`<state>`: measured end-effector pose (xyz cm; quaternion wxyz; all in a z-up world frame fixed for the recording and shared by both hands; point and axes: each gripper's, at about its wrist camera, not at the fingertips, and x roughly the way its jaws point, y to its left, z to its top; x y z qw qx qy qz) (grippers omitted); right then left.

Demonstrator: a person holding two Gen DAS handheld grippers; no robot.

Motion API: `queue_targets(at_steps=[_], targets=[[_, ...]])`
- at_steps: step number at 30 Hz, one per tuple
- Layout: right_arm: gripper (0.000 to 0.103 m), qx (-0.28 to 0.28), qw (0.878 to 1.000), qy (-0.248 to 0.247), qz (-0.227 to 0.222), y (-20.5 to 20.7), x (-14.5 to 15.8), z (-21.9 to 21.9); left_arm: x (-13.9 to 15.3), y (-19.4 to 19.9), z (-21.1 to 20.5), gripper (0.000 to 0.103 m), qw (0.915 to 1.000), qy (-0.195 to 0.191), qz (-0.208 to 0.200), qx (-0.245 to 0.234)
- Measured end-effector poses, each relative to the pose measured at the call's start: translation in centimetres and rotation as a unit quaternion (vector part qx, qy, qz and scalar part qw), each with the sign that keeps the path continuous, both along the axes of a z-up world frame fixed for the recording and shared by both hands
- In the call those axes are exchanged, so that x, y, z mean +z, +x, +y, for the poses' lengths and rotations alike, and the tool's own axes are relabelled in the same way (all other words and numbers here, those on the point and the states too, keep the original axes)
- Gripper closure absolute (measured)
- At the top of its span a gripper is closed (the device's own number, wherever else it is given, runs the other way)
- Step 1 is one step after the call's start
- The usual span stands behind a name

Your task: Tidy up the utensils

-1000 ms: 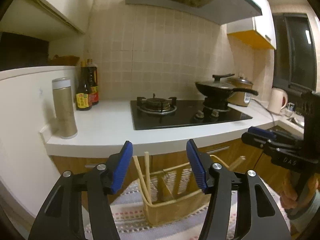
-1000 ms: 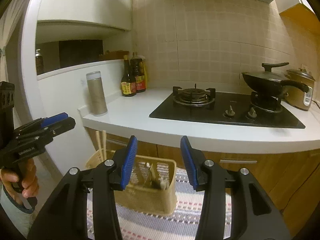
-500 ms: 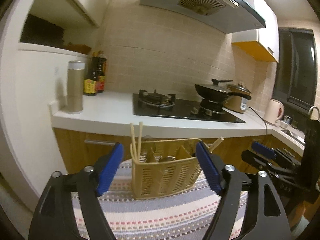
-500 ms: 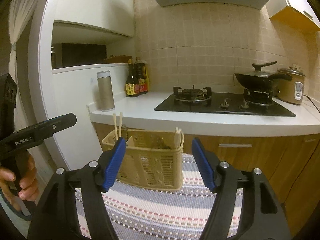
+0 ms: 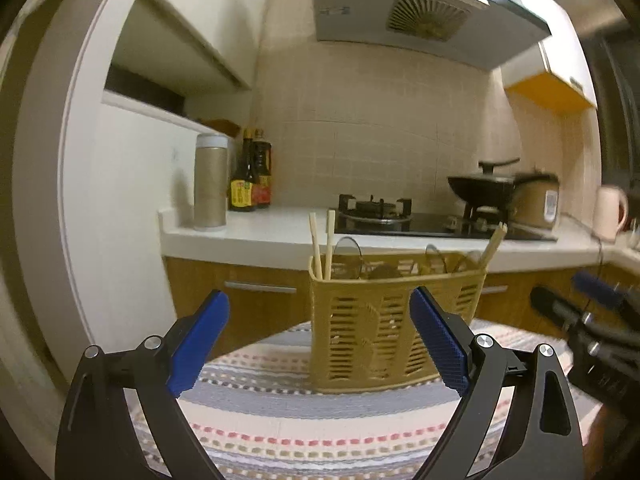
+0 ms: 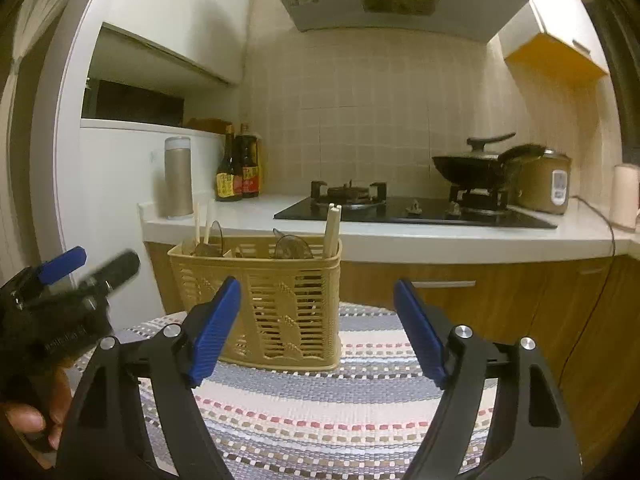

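1. My left gripper (image 5: 319,340) sits nearest, fingers spread wide and empty; my right gripper (image 6: 318,330) likewise, holding nothing.
2. Under both lies a striped mat (image 6: 320,412) — the surface it covers is hidden.
3. On the mat stands the tan slotted utensil basket (image 5: 394,320), upright, at 1 o'clock past my left fingers and at 11 o'clock past my right ones.
4. Chopsticks (image 5: 322,246) stand in its left end, another pair (image 6: 332,230) at the right end, with spoons (image 6: 294,246) between.
5. Farther off at 12 o'clock is the white worktop (image 6: 248,210) with a gas hob (image 6: 412,210) — a black wok (image 6: 470,166) sits on the right burner.
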<state>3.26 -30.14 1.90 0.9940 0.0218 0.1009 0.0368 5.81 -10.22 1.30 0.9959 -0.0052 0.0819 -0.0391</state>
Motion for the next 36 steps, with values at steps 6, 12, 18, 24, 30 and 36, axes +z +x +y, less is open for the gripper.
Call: queue_targets(at_steps=[6,12,18,24,30,36], targets=[[0.014,-0.019,1.000,-0.009,0.002,0.5,-0.9,-0.7,-1.5,0.6,0.0,0.012,0.9994,-0.015,0.031,0.001],[0.009,-0.004,1.000,-0.014,0.023,0.8,-1.5,-0.2,-2.8,1.1,-0.5,0.010,0.9984,0.023,0.046,0.023],[0.009,-0.012,0.998,-0.041,0.035,1.3,-2.0,0.6,-2.7,1.4,0.2,0.008,0.9978,0.021,0.047,0.043],[0.008,-0.016,0.998,-0.019,0.052,1.9,-2.2,-0.5,-2.7,1.5,0.2,0.008,0.9972,0.029,0.049,0.049],[0.008,-0.011,0.998,-0.015,0.063,2.2,-2.4,-0.5,-2.8,1.5,0.2,0.008,0.9971,0.030,0.052,0.047],[0.008,-0.008,0.998,-0.016,0.065,2.1,-2.5,-0.3,-2.7,1.3,0.3,0.008,0.9975,0.024,0.051,0.043]])
